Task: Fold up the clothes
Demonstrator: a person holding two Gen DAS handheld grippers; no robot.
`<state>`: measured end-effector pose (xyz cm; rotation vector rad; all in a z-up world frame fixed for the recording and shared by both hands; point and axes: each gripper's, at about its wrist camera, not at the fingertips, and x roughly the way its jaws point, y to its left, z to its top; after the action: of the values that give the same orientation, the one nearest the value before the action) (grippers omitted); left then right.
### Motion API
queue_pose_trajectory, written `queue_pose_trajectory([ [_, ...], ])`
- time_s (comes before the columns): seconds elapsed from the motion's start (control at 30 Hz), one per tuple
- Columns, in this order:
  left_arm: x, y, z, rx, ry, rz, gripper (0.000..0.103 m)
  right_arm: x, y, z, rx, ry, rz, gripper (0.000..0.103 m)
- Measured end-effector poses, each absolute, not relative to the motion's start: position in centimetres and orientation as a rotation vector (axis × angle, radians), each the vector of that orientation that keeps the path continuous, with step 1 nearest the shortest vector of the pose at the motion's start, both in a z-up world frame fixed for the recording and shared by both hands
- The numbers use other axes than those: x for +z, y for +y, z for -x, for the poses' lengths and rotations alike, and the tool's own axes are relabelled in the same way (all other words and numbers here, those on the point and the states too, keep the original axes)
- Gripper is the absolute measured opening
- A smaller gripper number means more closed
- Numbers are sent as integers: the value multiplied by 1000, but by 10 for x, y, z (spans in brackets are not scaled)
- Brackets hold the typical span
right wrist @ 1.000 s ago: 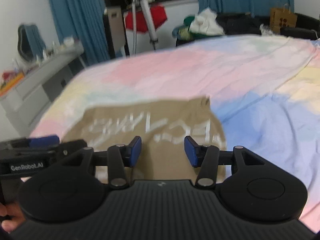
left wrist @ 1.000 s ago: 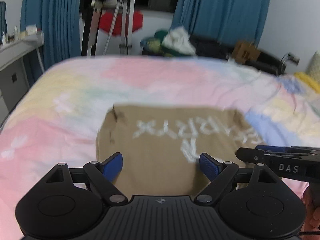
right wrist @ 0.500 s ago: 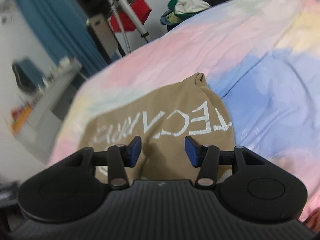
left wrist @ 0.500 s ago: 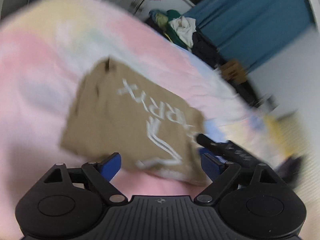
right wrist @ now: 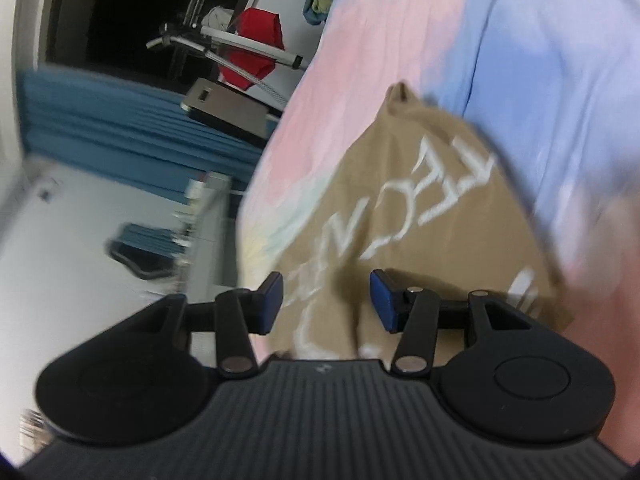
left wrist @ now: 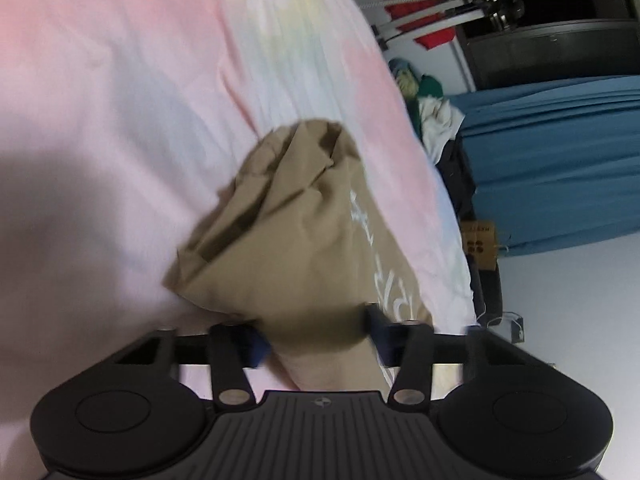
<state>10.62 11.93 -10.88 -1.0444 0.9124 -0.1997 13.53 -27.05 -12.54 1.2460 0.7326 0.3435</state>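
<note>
- Tan shirt (left wrist: pixel 296 240) with white lettering lies on the bed (left wrist: pixel 120 120), bunched and creased at its far end in the left wrist view, flatter in the right wrist view (right wrist: pixel 400 208).
- Left tool (left wrist: pixel 316 334): its jaws are closing with the near edge of the shirt between them; the blue pads look to be against the cloth on both sides, though blur hides how firmly.
- Right tool (right wrist: pixel 326 302): its blue pads stand apart over the lettered part of the shirt, with cloth showing in the gap between them; they do not press on it.
- Bed cover is pastel, pink and pale yellow on one side, blue on the other.
- Beyond the bed's far edge: a heap of clothes (left wrist: pixel 432 116), a metal rack (left wrist: pixel 440 4) with a red garment (right wrist: pixel 256 46) hanging on it, and blue curtains (left wrist: pixel 560 160).
- Brown cardboard box (left wrist: pixel 480 246) sits by the wall below the curtain.
- White shelf (right wrist: pixel 208 216) with small items stands beside the bed in the right wrist view; details are too blurred to tell.
- Both views are tilted sideways and smeared.
</note>
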Motion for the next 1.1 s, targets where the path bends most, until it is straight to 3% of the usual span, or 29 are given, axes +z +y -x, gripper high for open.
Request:
queue_pose_trajectory([
  [0.13,-99,119,-106,-212,856,1060,31,-128,-244,-133,521,778,-1389,51],
  [0.33,-89,118,-111,-237,798,1095,26,-166,-198,-133,479,956,-1517,56],
  [0.67,-93,125,-109,-241,804,1129,24,-169,-252,-106,54,682,-1580,59],
  [0.7,-94,126,-109,-242,804,1130,24,-166,-254,-105,36,663,-1562,56],
  [0.77,-93,126,-108,-247,803,1128,24,-159,-258,-104,-1,624,-1525,38],
  [0.83,-91,126,-108,-253,803,1125,24,-153,-257,-104,-7,607,-1480,31],
  [1.1,-70,109,-121,-345,857,1177,24,-116,-283,-95,14,484,-1435,27],
])
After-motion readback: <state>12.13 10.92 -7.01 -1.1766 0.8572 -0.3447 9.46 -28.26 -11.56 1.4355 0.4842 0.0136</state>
